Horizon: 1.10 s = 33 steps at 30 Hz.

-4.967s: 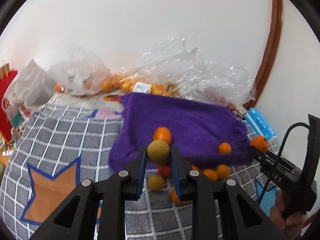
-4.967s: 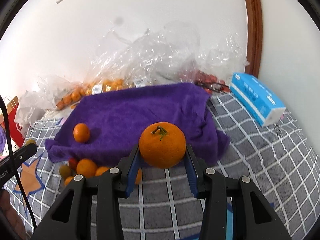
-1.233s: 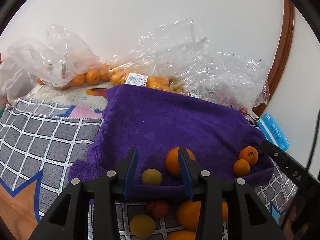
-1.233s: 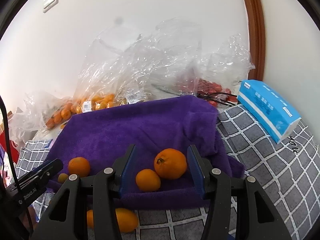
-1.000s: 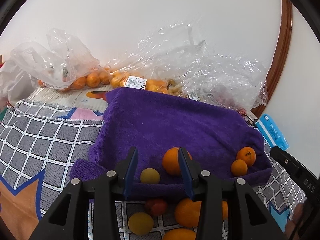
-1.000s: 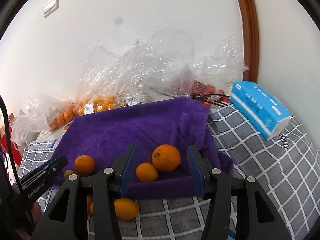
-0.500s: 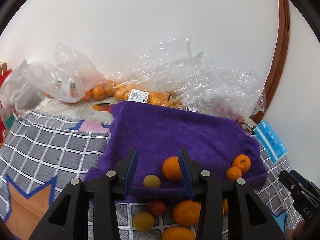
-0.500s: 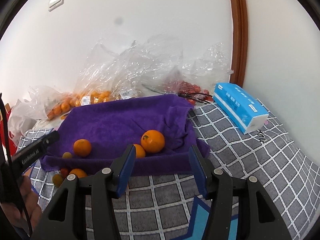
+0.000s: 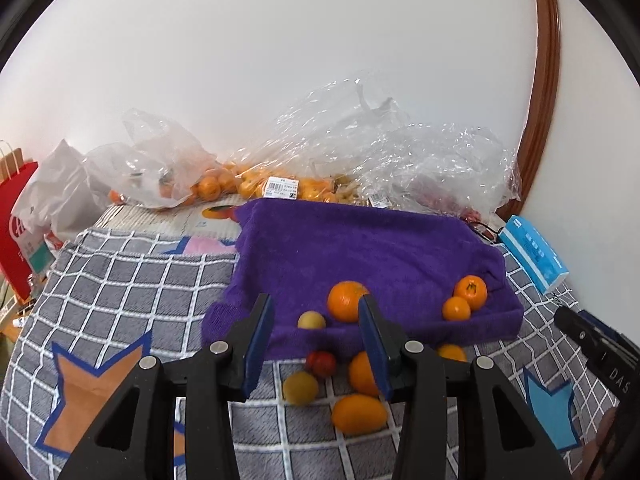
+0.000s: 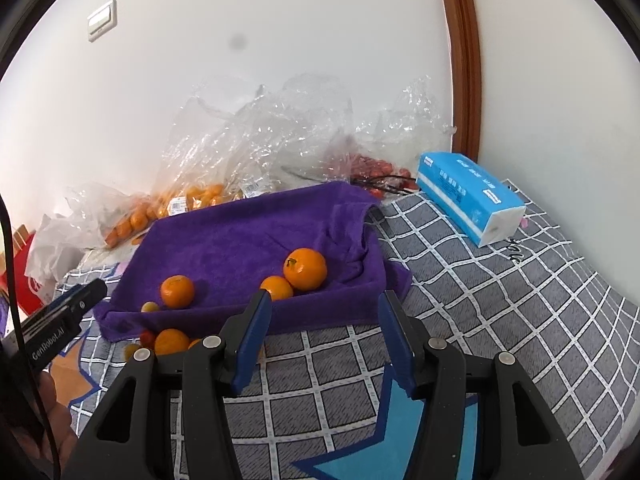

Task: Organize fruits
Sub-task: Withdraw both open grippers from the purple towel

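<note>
Grippers both angled down toward the purple towel (image 9: 360,248), neither touching fruit. Left gripper (image 9: 316,332) has its jaws spread w/ nothing between them, hovering over the towel's near edge; small yellow fruit (image 9: 311,320) and an orange (image 9: 346,300) lie on the towel beyond. Right gripper (image 10: 324,332) also spread and empty, above the checked blanket (image 10: 500,300) just short of the towel, where two oranges (image 10: 305,269) sit touching. More loose fruit (image 9: 356,414) on the blanket near the towel's edge.
</note>
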Each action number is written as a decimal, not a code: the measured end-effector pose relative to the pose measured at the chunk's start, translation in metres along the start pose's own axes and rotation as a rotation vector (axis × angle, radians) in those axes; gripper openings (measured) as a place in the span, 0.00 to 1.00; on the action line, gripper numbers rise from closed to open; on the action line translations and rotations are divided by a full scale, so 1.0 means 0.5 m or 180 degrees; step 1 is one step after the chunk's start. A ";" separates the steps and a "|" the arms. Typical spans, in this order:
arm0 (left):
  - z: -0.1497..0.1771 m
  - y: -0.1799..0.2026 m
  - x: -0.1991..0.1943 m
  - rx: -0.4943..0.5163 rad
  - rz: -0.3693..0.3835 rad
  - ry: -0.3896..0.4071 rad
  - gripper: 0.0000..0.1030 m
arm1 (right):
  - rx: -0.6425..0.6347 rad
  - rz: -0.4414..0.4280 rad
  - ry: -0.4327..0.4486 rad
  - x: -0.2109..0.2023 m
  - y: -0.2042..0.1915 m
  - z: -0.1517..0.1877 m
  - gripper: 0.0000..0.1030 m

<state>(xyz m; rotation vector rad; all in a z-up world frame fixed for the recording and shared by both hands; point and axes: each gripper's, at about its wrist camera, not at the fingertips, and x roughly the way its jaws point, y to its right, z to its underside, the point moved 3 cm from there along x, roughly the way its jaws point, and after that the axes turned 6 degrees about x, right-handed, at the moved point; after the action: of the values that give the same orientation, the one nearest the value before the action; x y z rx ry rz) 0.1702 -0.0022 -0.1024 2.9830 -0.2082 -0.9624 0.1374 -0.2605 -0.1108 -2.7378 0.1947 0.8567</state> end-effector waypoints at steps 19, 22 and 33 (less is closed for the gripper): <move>0.079 -0.097 -0.031 -0.0121 -0.0332 -0.0329 0.40 | -0.0115 -0.0060 -0.0044 -0.040 -0.026 0.057 0.53; 0.098 -0.108 -0.023 -0.0090 -0.0399 -0.0429 0.40 | -0.0164 -0.0088 -0.0106 -0.034 -0.030 0.070 0.53; 0.154 -0.116 0.010 0.0049 -0.0576 -0.0607 0.40 | -0.0294 -0.0037 -0.0157 0.003 -0.028 0.090 0.53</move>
<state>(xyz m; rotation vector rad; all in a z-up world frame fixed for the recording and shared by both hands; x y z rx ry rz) 0.1370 0.0577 -0.1702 2.9629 0.0567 -1.2697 0.1172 -0.2339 -0.1442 -2.7960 0.1325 0.9515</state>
